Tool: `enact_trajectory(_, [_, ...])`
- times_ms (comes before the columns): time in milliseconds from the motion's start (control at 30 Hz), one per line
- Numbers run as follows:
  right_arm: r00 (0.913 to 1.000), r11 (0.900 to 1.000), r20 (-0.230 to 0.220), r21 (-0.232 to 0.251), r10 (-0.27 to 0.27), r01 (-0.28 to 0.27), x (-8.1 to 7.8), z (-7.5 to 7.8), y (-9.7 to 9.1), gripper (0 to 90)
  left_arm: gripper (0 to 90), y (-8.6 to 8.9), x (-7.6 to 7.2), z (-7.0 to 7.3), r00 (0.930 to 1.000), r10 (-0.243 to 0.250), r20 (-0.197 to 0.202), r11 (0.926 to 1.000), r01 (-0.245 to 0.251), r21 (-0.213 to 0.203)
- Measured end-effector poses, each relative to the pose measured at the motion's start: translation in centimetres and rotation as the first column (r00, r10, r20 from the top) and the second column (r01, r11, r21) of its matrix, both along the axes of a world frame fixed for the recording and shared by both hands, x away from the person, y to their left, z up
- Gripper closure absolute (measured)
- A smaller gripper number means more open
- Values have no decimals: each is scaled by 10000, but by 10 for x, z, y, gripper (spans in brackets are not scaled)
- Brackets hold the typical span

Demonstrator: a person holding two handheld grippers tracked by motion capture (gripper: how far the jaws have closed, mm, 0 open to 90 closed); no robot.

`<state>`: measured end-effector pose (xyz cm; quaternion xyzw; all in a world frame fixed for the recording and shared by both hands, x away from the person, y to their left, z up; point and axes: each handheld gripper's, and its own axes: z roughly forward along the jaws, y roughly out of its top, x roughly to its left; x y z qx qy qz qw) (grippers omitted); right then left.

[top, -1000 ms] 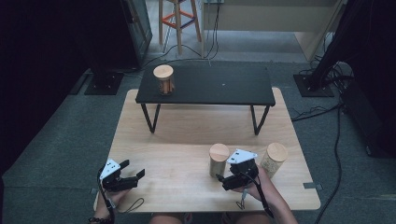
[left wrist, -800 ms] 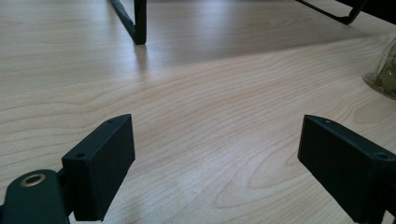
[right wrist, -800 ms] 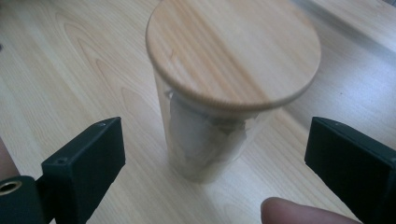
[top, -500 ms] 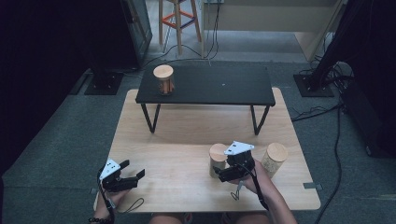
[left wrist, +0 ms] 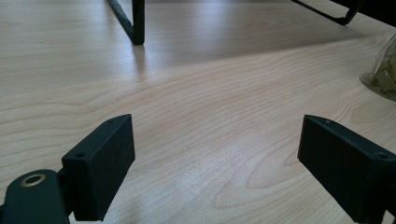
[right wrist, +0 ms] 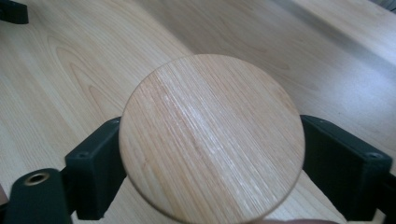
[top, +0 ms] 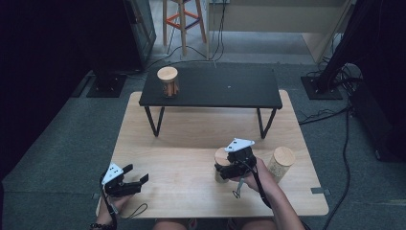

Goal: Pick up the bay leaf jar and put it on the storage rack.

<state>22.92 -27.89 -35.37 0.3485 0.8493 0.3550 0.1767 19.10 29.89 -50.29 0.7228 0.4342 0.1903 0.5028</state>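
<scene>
One jar (top: pixel 221 165) w/ round pale-wood lid (right wrist: pixel 211 137), lower right of centre in high view, is clamped by right gripper (top: pixel 229 168), jaws just closed on it. Left gripper (top: pixel 132 181) is held agape, lower left.

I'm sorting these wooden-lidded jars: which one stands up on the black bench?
The far-left jar, alone on the black bench. The other two stand on the wooden table: one between the right gripper jaws, one beside it.
</scene>
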Motion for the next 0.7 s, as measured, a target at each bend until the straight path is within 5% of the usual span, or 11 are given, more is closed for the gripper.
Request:
enact_trajectory(267, [9976, 9998, -681, 148, 105, -95, 13, 3, -2, 236, 112, 1, 0, 0, 10000, -44, 7, 10000, 44, -60])
enact_trajectory(700, [9952, 9989, -901, -236, 388, -411, 21, 11, 1, 243, 112, 2, 0, -1, 10000, -29, 22, 10000, 29, -86])
